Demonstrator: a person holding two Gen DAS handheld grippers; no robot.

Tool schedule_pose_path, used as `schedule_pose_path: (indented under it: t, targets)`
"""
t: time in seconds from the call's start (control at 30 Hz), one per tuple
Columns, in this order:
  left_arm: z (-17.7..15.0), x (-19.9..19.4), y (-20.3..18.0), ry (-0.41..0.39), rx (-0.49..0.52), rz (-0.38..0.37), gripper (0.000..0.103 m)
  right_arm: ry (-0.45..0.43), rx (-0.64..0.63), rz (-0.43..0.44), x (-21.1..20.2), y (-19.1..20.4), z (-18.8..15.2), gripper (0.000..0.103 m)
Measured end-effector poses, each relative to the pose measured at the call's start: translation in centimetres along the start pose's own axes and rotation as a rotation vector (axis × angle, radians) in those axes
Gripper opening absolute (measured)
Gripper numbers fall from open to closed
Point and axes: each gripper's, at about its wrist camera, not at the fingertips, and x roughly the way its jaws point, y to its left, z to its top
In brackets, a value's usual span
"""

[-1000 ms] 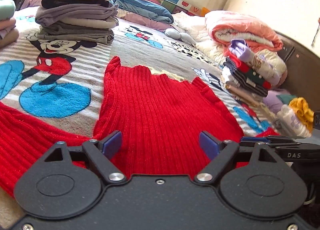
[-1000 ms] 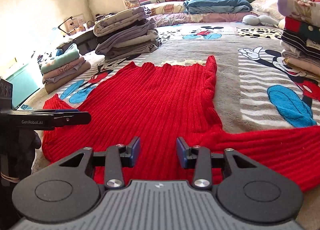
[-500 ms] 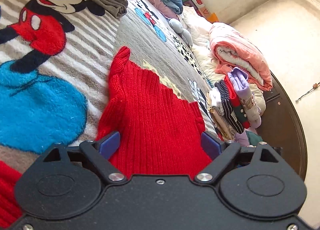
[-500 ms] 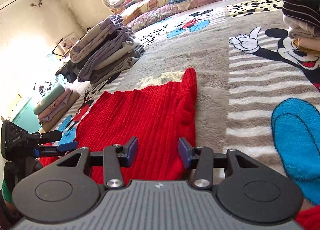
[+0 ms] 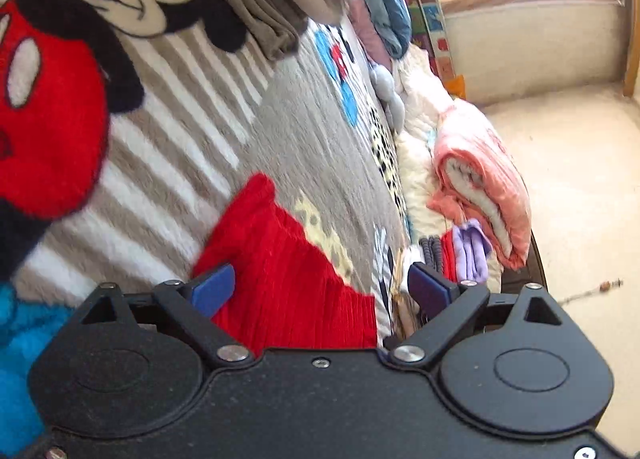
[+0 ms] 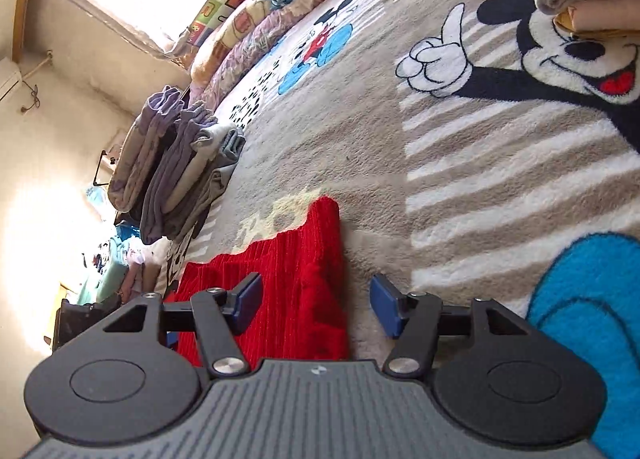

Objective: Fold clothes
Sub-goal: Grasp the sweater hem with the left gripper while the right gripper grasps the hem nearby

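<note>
Red ribbed knit sweater [image 5: 288, 271] lying flat on the Mickey Mouse fleece blanket [image 6: 460, 179].

I'm holding both claws wide apart, gripping nothing: the left gripper [image 5: 320, 291] is straddling the sweater's top edge, and the right gripper [image 6: 316, 307] is framing its side edge, near a stack of folded grey clothes [image 6: 180, 175].

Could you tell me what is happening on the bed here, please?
A person is folding clothes with a pair of tongs in each hand. A red knit sweater lies on the Mickey Mouse blanket. The left tongs and the right tongs are both open, each over a side edge of it, gripping nothing. Folded clothes are stacked nearby.
</note>
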Motion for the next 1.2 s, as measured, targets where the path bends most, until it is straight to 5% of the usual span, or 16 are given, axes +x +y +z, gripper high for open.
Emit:
schedule_pose_path:
  t: [0.13, 0.27, 0.3, 0.37, 0.4, 0.43, 0.47, 0.6, 0.77, 0.83, 0.93, 1.03, 1.13, 1.2]
  targets:
    - [0.3, -1.0, -2.5, -0.075, 0.23, 0.091, 0.092, -0.025, -0.023, -0.061, 0.2, 0.3, 0.7, 0.051]
    - [-0.1, 0.8, -3.8, -0.058, 0.421, 0.209, 0.062, -0.034, -0.09, -0.092, 1.3, 0.5, 1.5, 0.052]
    - [-0.3, 1.7, -3.4, -0.036, 0.439, 0.222, 0.057, -0.022, -0.09, -0.085, 1.9, 0.5, 1.6, 0.052]
    - [0.0, 2.0, -2.2, -0.032, 0.396, 0.218, 0.025, -0.014, -0.083, -0.063, 2.8, 0.2, 1.5, 0.047]
    - [0.2, 1.9, -1.6, -0.036, 0.363, 0.211, 0.017, -0.012, -0.078, -0.053, 3.2, -0.1, 1.4, 0.04]
    - [0.4, 1.8, -0.9, -0.04, 0.329, 0.204, 0.012, -0.01, -0.074, -0.043, 3.6, -0.3, 1.4, 0.02]
    - [0.7, 1.7, -0.2, -0.045, 0.295, 0.197, 0.009, -0.02, -0.041, -0.02, 3.7, -1.0, 1.2, 0.014]
    - [1.5, 1.2, 2.6, -0.061, 0.161, 0.17, 0.008, -0.162, 0.226, 0.177, 0.9, -5.4, 0.5, 0.011]
    - [1.8, 1.0, 3.1, -0.058, 0.121, 0.172, 0.013, -0.148, 0.288, 0.103, 1.3, -6.6, 0.5, 0.0]
    - [1.7, 0.4, 2.7, -0.064, 0.125, 0.16, 0.015, -0.14, 0.232, 0.032, 1.7, -5.5, 0.6, 0.0]
    - [1.4, -0.8, 0.9, -0.122, 0.193, 0.156, 0.04, -0.166, 0.15, -0.05, 1.6, -3.6, 0.5, 0.007]
    - [1.0, -1.4, -0.9, -0.131, 0.315, 0.13, 0.041, -0.23, 0.038, -0.096, 0.3, -1.2, 0.2, 0.009]
    - [0.5, -0.4, -1.3, -0.036, 0.355, 0.034, 0.042, -0.218, -0.121, -0.042, 0.1, 2.0, 0.0, 0.009]
    - [0.4, 1.1, -0.1, -0.009, 0.289, 0.133, 0.049, -0.144, -0.203, -0.011, 1.4, 3.8, 0.3, 0.013]
